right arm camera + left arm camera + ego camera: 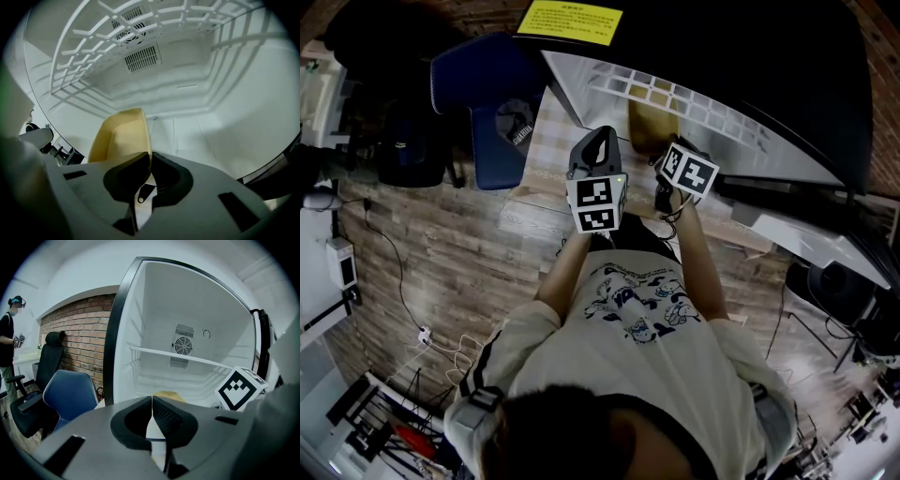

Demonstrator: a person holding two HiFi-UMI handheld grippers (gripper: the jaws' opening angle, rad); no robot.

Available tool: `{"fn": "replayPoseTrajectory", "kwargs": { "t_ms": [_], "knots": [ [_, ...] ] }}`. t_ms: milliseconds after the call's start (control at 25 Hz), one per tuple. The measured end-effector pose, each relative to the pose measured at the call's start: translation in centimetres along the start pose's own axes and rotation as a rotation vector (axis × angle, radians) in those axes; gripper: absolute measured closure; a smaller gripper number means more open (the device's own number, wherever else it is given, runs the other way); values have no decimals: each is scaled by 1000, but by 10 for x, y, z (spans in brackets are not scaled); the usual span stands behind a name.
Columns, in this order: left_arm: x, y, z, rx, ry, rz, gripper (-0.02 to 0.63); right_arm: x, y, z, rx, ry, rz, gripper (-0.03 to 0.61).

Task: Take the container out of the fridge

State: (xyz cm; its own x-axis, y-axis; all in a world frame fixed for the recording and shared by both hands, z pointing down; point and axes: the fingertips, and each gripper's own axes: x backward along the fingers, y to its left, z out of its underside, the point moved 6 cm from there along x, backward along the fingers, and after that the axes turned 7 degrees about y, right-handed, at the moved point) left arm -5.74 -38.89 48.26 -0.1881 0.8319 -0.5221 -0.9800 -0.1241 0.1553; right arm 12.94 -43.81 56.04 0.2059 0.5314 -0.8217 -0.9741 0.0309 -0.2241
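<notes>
Though my right claw (149,158) pinches the near rim of the yellow container (121,136), one jaw inside the wall and one outside, the job looks only half done. The container is not yet out of the fridge (197,301). It shows at the centre of the right gripper view, over the white floor and beneath the wire shelf (117,28) that spans the top of that frame. I cannot tell whether its base rests on the floor or is just lifted. My left claw (152,400) is narrow, jaws pressed together on nothing, and it hangs outside the fridge opening at the bottom centre of its own view, with a yellow edge of the container peeking just above it. In the head view both claws sit at upper centre, the left one just left of the right. As I judge it, the grip is made. What is left is drawing the container back through the opening, clear of the shelf, and out.
</notes>
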Motion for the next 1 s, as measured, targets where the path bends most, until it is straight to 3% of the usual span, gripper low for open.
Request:
{"fn": "replayPoseTrajectory", "kwargs": {
  "t_ms": [1000],
  "knots": [
    [53, -12, 19, -36, -29, 81, 594, 64, 5, 61, -70, -43, 51, 534]
  ]
}}
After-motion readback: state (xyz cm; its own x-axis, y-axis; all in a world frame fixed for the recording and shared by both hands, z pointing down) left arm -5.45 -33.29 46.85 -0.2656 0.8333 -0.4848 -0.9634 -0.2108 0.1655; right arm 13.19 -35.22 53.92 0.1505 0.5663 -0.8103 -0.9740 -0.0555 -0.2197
